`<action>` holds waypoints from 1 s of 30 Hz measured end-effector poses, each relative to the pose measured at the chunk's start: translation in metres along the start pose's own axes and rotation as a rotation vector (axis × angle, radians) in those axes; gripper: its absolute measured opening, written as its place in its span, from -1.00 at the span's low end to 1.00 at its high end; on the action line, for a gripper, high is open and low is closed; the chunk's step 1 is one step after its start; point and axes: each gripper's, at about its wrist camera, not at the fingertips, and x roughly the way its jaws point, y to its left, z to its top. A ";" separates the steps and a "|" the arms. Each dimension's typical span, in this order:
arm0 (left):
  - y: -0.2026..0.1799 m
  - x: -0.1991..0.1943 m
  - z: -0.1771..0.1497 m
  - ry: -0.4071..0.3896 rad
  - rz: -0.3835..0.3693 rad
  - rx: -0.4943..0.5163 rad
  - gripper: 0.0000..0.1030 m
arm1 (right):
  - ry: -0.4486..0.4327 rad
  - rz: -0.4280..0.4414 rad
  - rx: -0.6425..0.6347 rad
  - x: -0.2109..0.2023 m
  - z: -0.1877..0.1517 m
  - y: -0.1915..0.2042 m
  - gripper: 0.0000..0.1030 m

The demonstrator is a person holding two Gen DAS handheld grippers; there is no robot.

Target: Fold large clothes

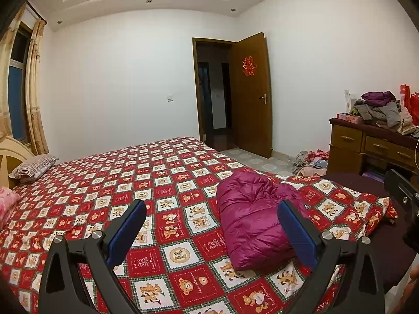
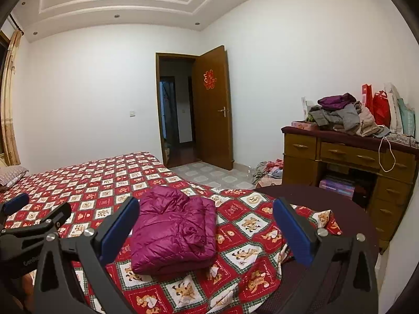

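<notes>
The magenta puffer jacket [image 2: 174,226] lies on the bed [image 1: 157,183], on its red bear-patterned quilt near the foot corner, already gathered into a thick, roughly rectangular bundle. It looks light and very soft, with a slick quilted shell that would likely slide under a loose pinch and spring back when pressed (down-style filling tends to puff up again). A firm hold on a doubled edge or a corner of the bundle, rather than on the domed middle, seems the safer choice.

The left claw [image 1: 212,235] is released, its blue pads spread wide, with the jacket ahead of it and toward its right finger, not touching. The right claw [image 2: 205,230] is likewise spread and empty, raised above the bed, the jacket lying ahead toward its left finger.
</notes>
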 end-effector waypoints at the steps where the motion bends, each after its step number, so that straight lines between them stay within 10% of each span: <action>1: 0.001 -0.001 0.000 -0.003 -0.003 -0.002 0.95 | -0.001 0.001 -0.002 0.000 0.000 0.000 1.00; 30: 0.004 0.000 0.000 -0.010 -0.011 -0.011 0.95 | 0.004 0.001 0.003 0.000 0.000 0.001 1.00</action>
